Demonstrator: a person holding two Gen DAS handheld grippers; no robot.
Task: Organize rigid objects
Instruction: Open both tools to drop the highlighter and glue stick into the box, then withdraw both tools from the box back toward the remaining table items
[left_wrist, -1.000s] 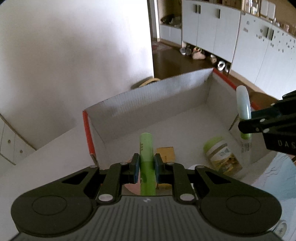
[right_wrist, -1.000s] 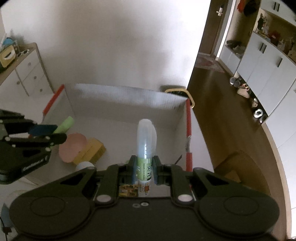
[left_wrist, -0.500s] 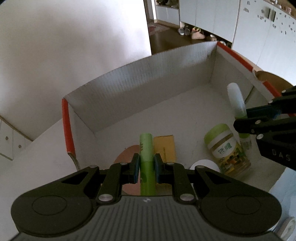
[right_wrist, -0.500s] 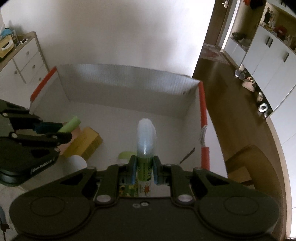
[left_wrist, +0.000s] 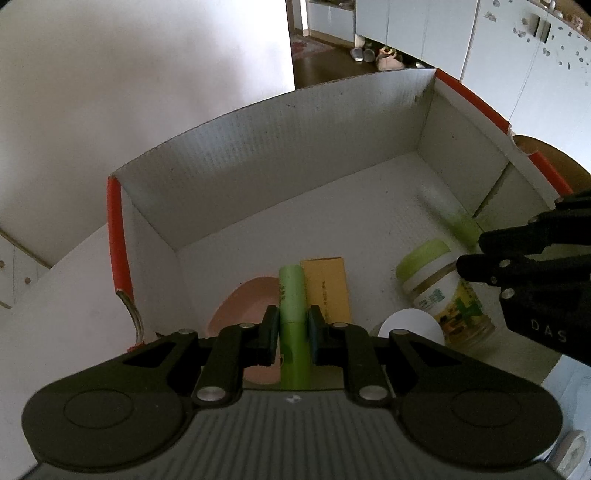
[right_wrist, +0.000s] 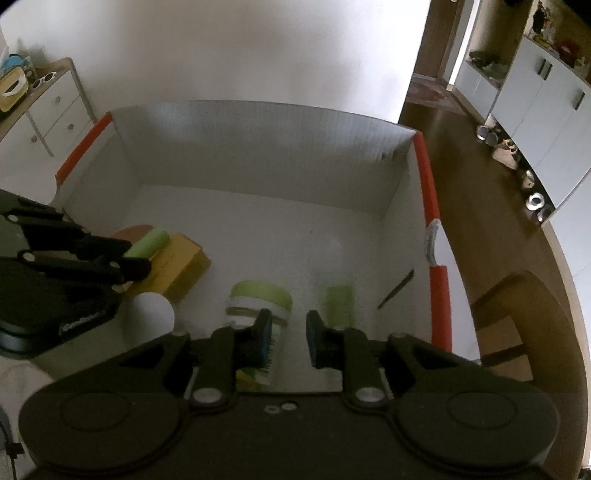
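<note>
The right gripper (right_wrist: 289, 334) has just spread its fingers, and the pale bottle with the green band (right_wrist: 338, 291), clamped between them half a second ago, now lies blurred by the box's (right_wrist: 266, 155) right wall, beside the green-lidded jar (right_wrist: 258, 299). That item looks delivered. The left gripper (left_wrist: 291, 332) holds the green tube (left_wrist: 292, 295) clamped near the left wall, lower in the box than a second ago.

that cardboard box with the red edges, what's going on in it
A person is sorting small items into the white cardboard box with a claw in each hand. The left claw is shut on a green plastic tube over the box. The right claw has just been opening, and its blurred white-capped green bottle is out of its grip.
</note>
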